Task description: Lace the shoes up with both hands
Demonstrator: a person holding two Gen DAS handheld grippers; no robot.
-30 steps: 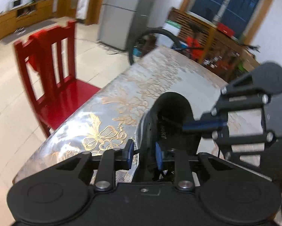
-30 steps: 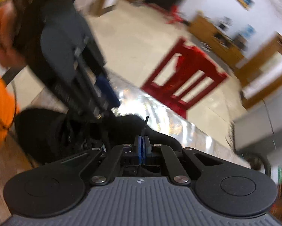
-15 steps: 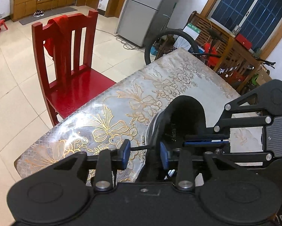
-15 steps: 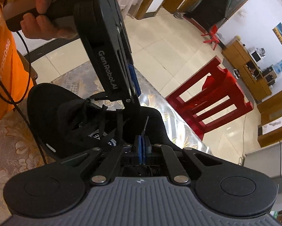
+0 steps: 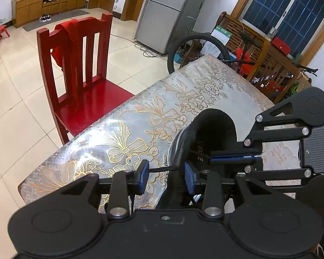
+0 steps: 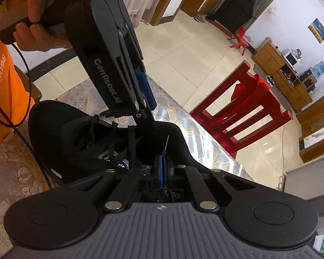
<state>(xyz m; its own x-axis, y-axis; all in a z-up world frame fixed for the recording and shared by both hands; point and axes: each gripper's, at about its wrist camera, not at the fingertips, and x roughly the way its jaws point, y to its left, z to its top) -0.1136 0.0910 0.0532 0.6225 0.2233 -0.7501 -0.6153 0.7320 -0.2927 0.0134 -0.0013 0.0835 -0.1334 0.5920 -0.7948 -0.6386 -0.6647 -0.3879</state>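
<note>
The left wrist view looks down along its own black gripper (image 5: pixel 166 172), close over the black lace-up shoe (image 5: pixel 207 133) on the gold-flowered tablecloth (image 5: pixel 140 116), facing the far window. The right wrist view looks down from the opposite side, equally near, toward the red wooden chair (image 6: pixel 244 112). Both share shoe, tablecloth and chair.

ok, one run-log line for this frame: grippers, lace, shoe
left hand-held gripper: open, just widened, lace end between pads | right hand-held gripper: shut on lace tip | shoe: on table
</note>
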